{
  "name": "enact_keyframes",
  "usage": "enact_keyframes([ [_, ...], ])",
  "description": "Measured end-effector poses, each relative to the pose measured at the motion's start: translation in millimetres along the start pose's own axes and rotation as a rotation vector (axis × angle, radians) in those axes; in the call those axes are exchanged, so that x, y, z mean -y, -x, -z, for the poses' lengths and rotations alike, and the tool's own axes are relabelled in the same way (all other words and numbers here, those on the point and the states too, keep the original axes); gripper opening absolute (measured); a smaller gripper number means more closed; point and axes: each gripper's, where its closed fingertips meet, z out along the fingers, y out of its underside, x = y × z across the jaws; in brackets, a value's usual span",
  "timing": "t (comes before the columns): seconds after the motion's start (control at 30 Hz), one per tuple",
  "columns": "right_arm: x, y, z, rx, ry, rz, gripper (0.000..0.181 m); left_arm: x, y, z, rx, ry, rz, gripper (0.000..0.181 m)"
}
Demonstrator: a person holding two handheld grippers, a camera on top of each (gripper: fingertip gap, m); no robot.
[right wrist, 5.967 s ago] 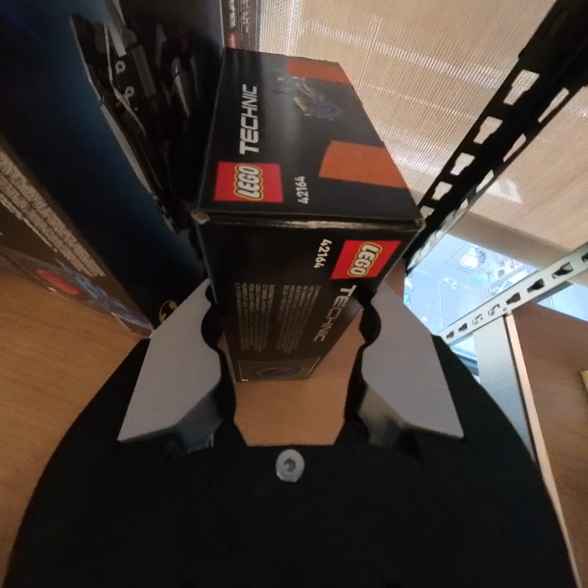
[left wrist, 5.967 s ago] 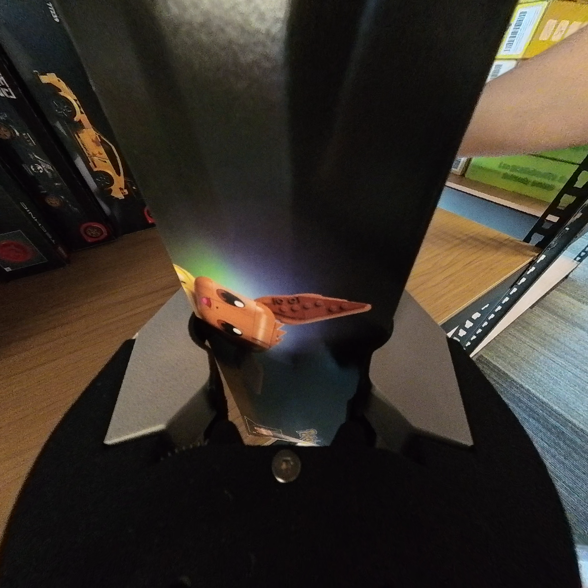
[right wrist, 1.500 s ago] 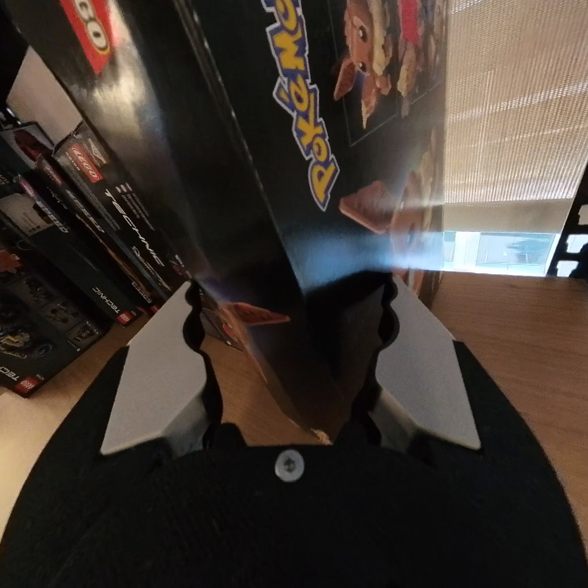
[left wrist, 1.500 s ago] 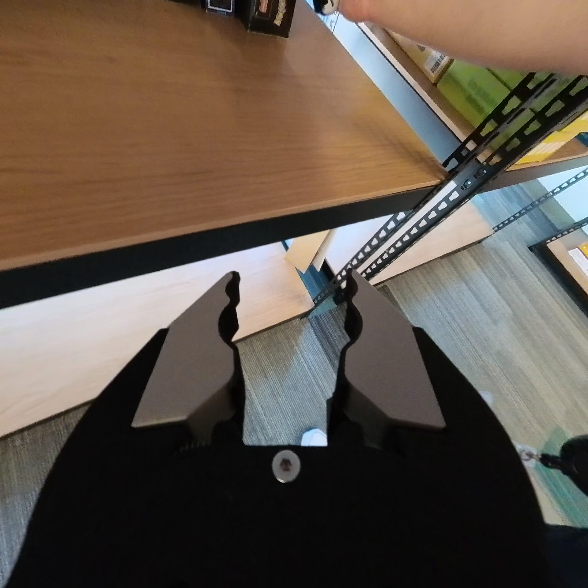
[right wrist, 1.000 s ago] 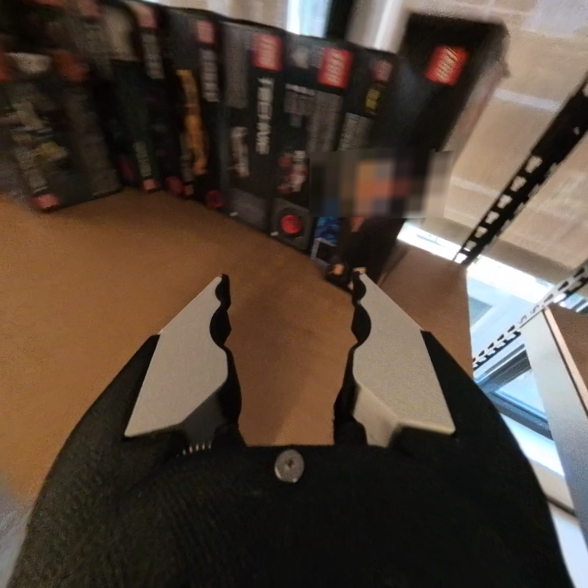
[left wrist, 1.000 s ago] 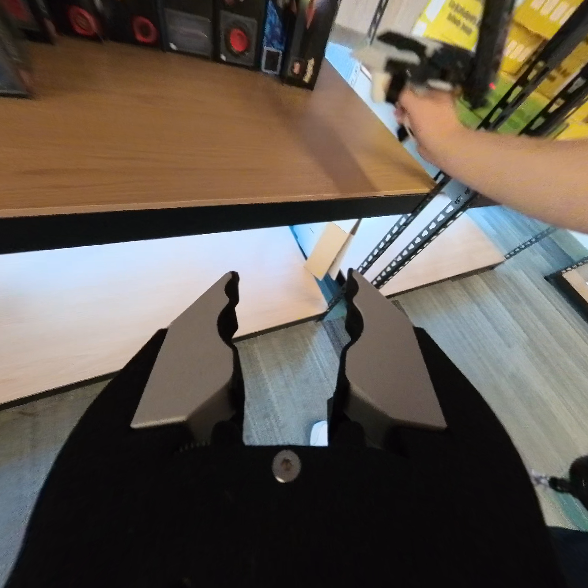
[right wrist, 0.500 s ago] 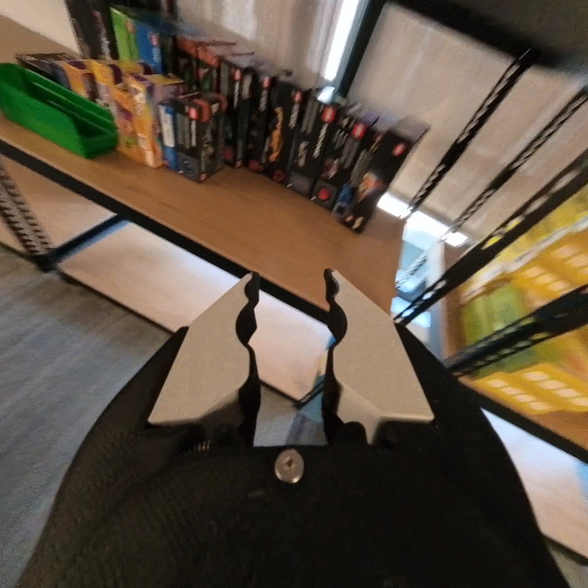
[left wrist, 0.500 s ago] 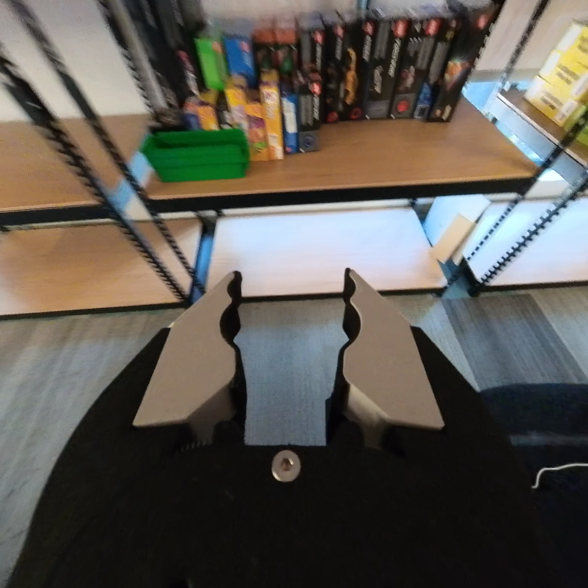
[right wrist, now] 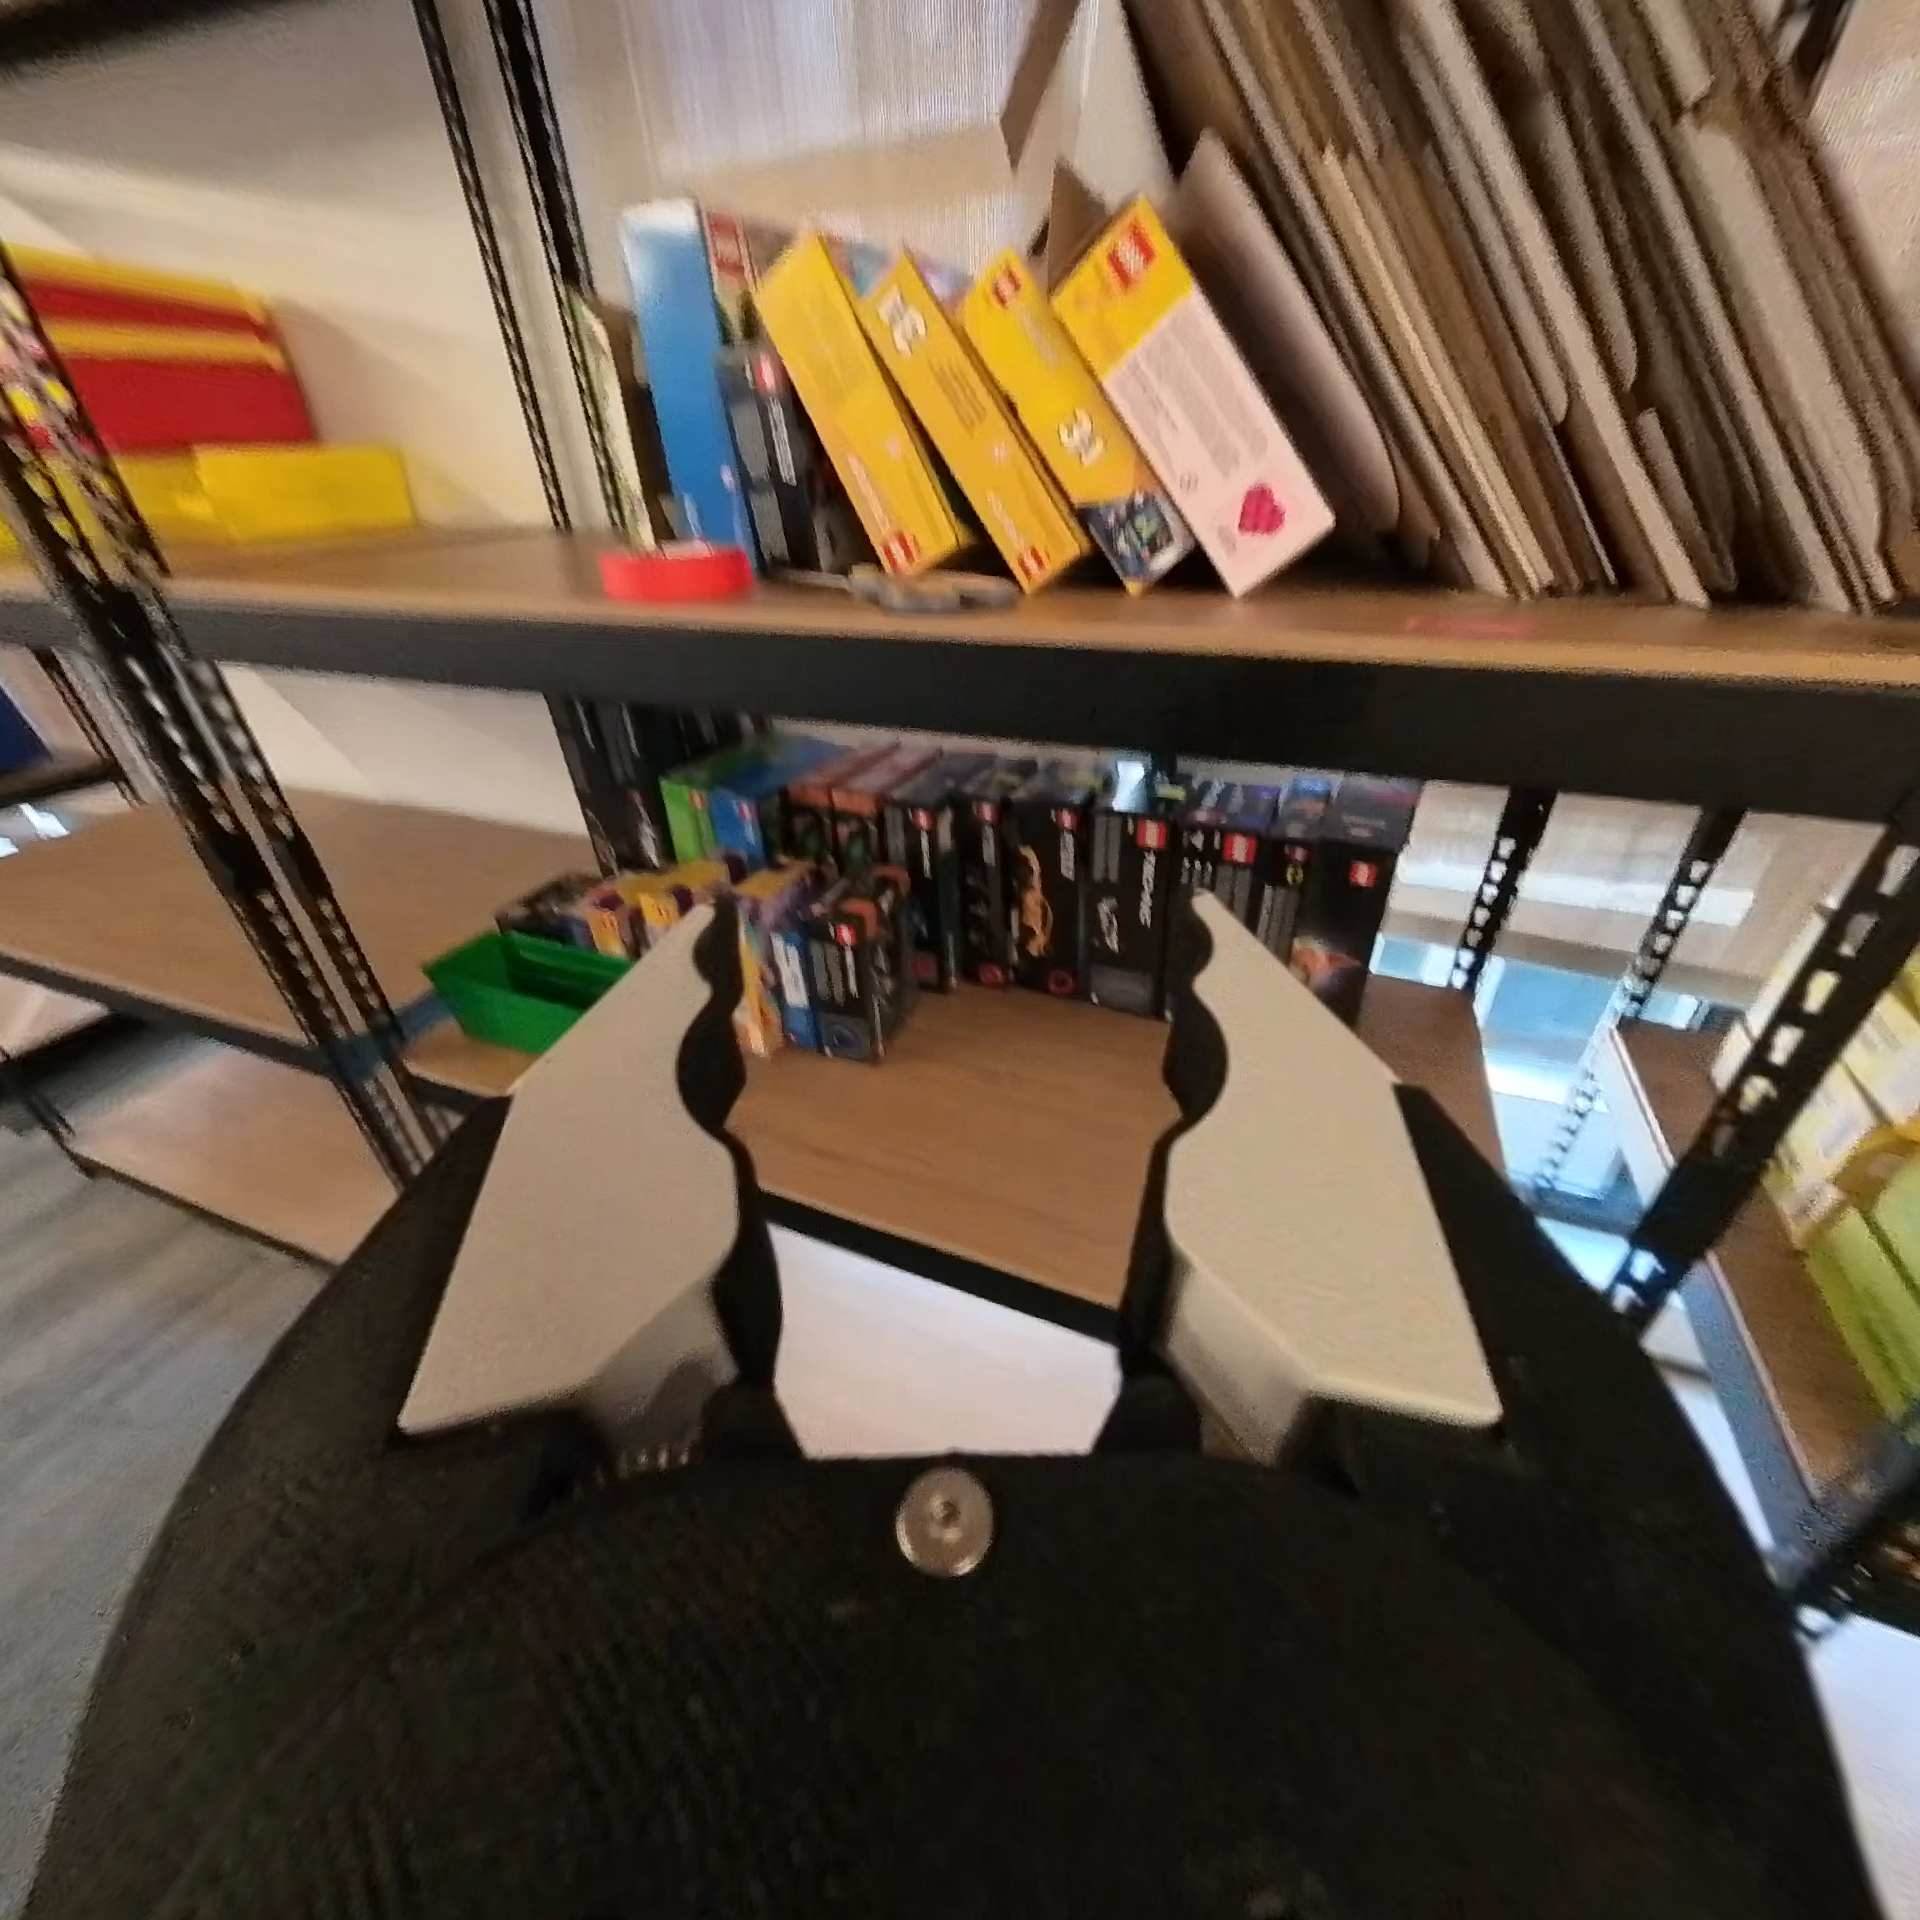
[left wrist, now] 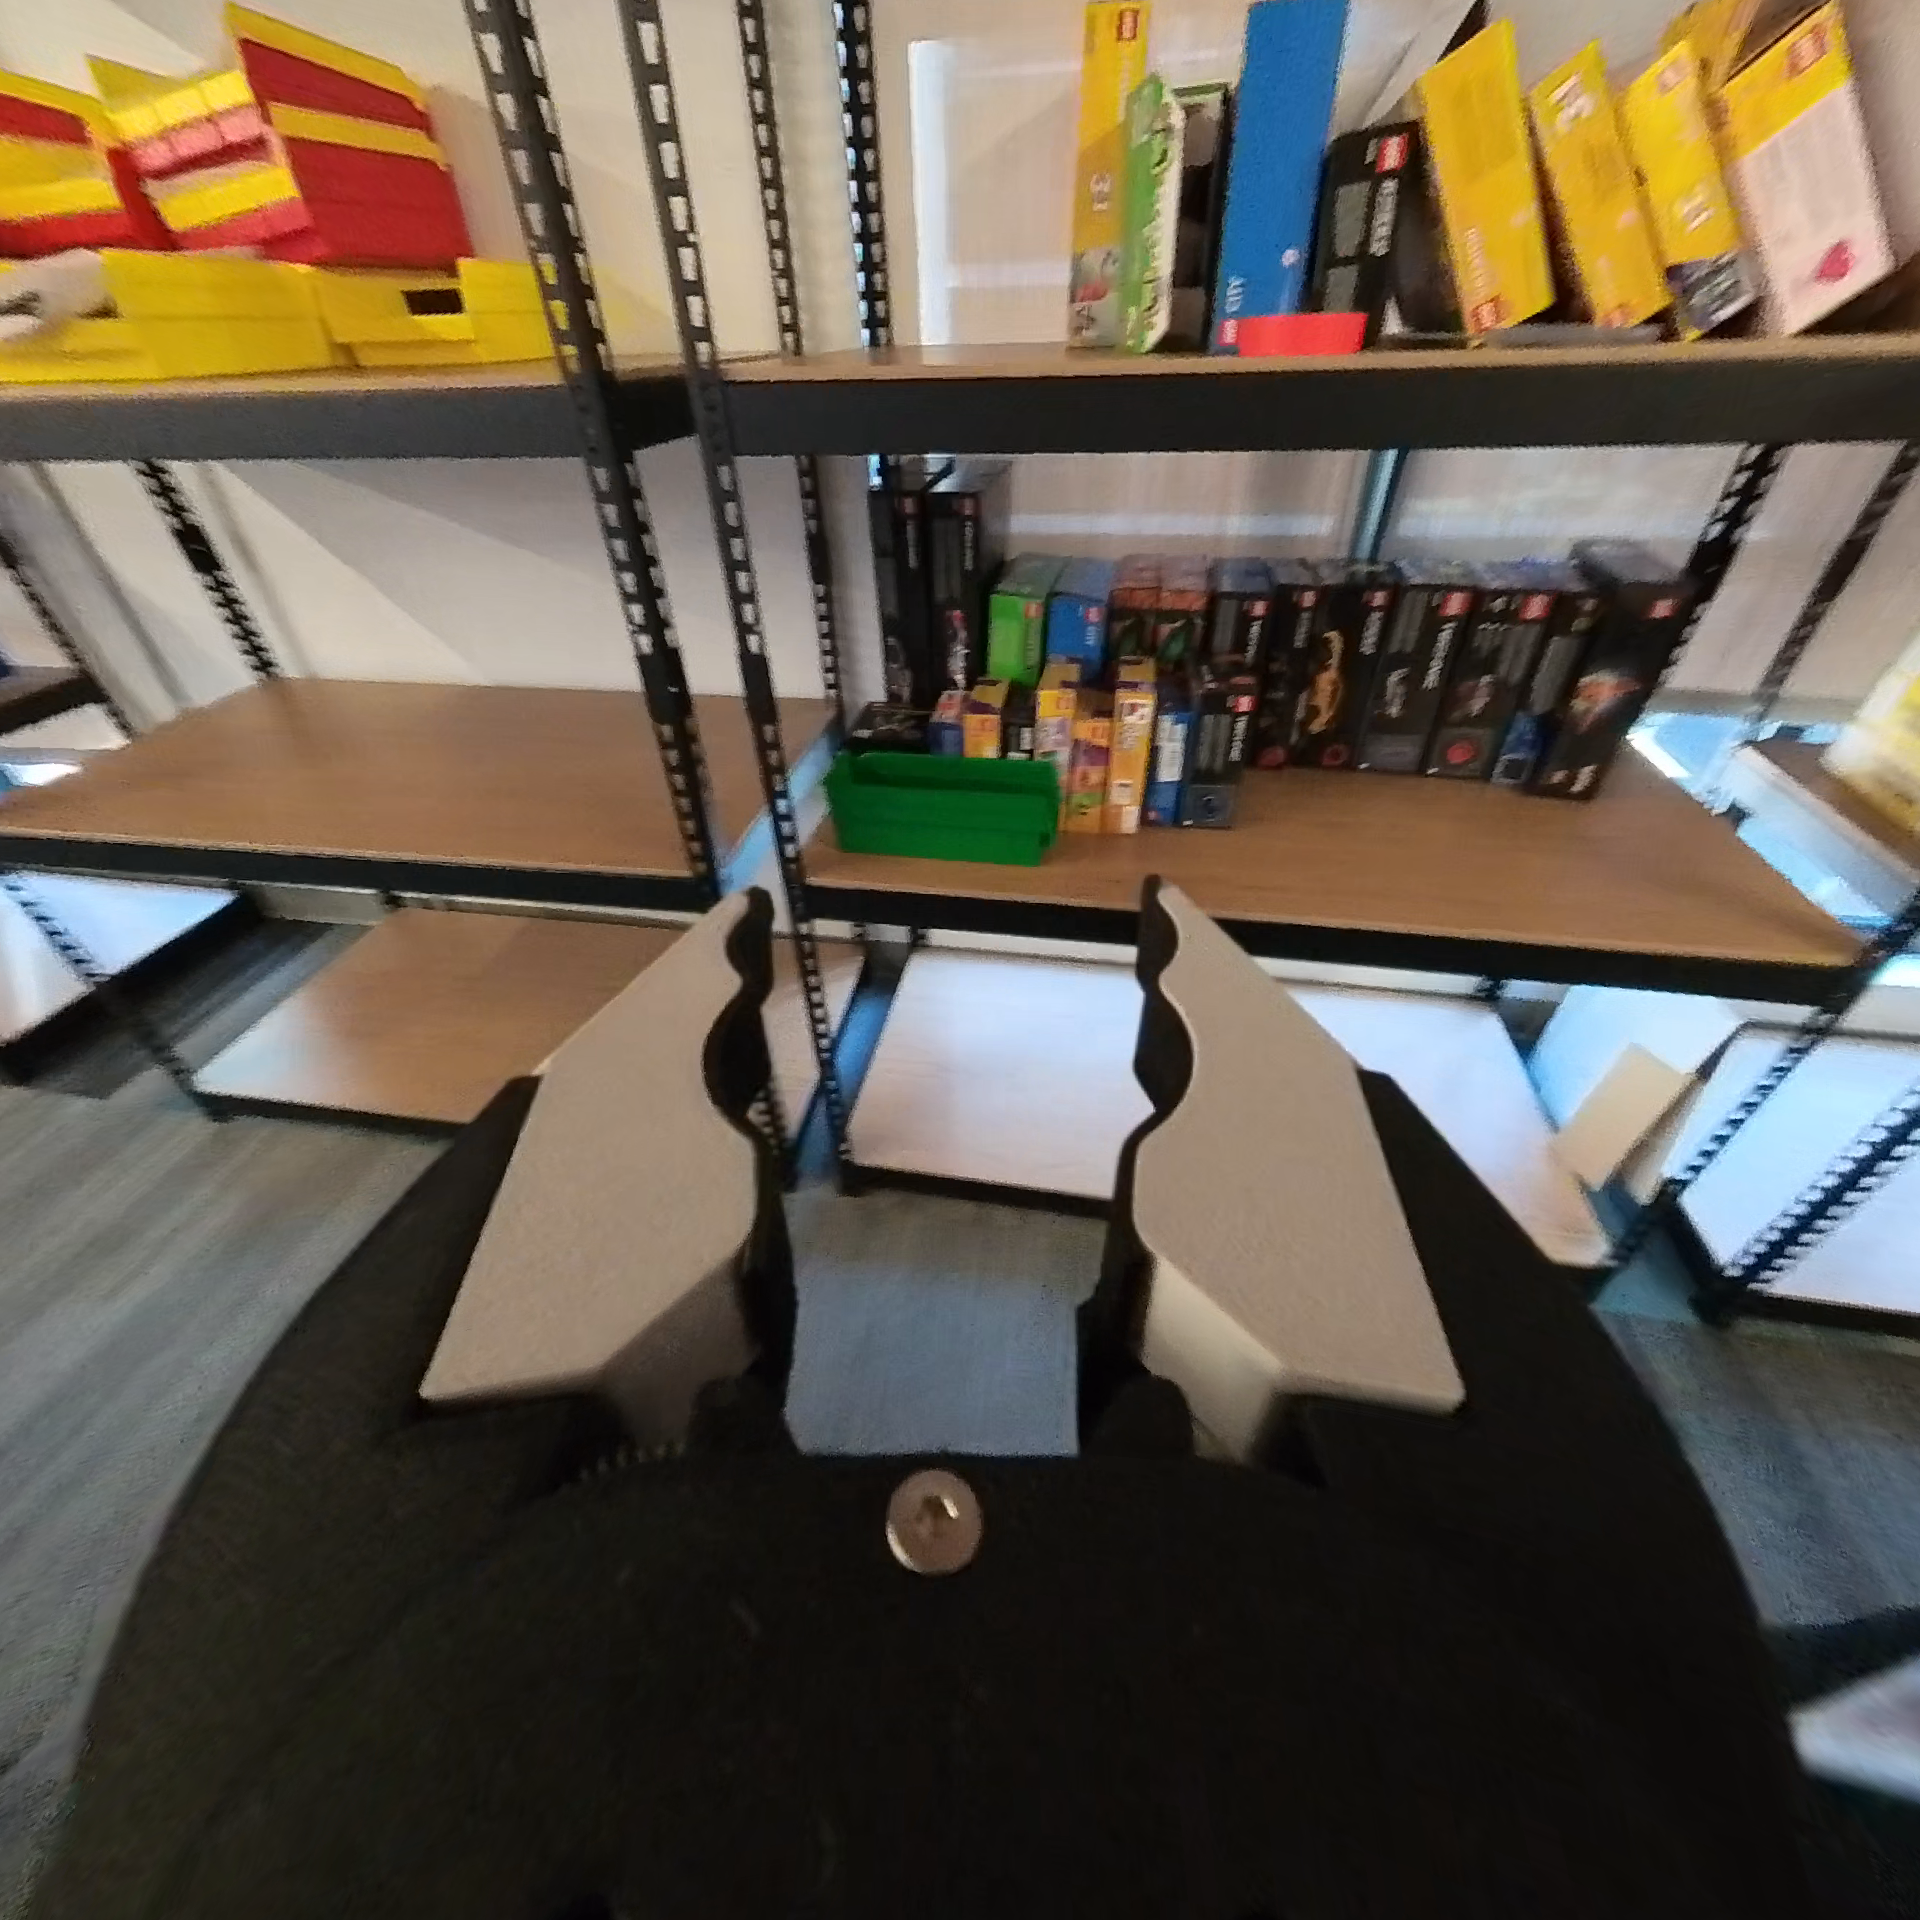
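Observation:
My left gripper [left wrist: 951,904] is open and empty, held well back from a metal shelving unit. My right gripper [right wrist: 951,914] is also open and empty, a little closer to the same shelves. A row of black toy boxes [left wrist: 1455,675] stands upright at the back of the middle shelf [left wrist: 1351,873]; the row also shows in the right wrist view [right wrist: 1091,894]. The tall black box [left wrist: 1616,675] at the row's right end leans against it. Smaller coloured boxes [left wrist: 1081,738] and a green bin [left wrist: 940,805] sit to the left of the row.
The upper shelf [right wrist: 1039,623] holds leaning yellow boxes [right wrist: 935,416], a red tape roll [right wrist: 673,571] and flat cardboard [right wrist: 1558,312]. Yellow and red trays [left wrist: 208,260] sit on the upper left shelf. Black slotted uprights [left wrist: 644,468] stand between bays. Grey carpet [left wrist: 156,1247] lies below. The left gripper's tips are roughly 65 cm from the right gripper's.
Both grippers let go of the boxes they held on the shelf and pulled back and up from it. The right gripper's jaws have widened in the last half second.

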Motion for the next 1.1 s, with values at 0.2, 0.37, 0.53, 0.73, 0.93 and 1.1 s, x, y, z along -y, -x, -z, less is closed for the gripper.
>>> enact_keyframes([
  [0.2,48,12,30,-0.007,-0.105,0.176,0.066,17,-19,-48,-0.110,-0.016,0.022,0.073],
  [0.37,69,0,43,-0.022,-0.132,0.173,0.049,32,-48,-86,-0.207,-0.076,0.087,0.071],
  [0.53,58,1,7,0.036,-0.110,0.223,0.041,13,-98,-148,-0.356,0.002,0.112,0.070],
  [0.73,38,40,-83,0.189,-0.119,0.249,0.046,66,-141,-248,-0.462,-0.036,0.003,0.070],
  [0.93,29,45,-161,0.165,-0.071,0.373,0.056,115,-151,-312,-0.463,-0.086,-0.030,0.070],
  [1.1,39,15,-213,0.116,-0.074,0.434,0.056,87,-127,-339,-0.368,-0.051,0.028,0.068],
])
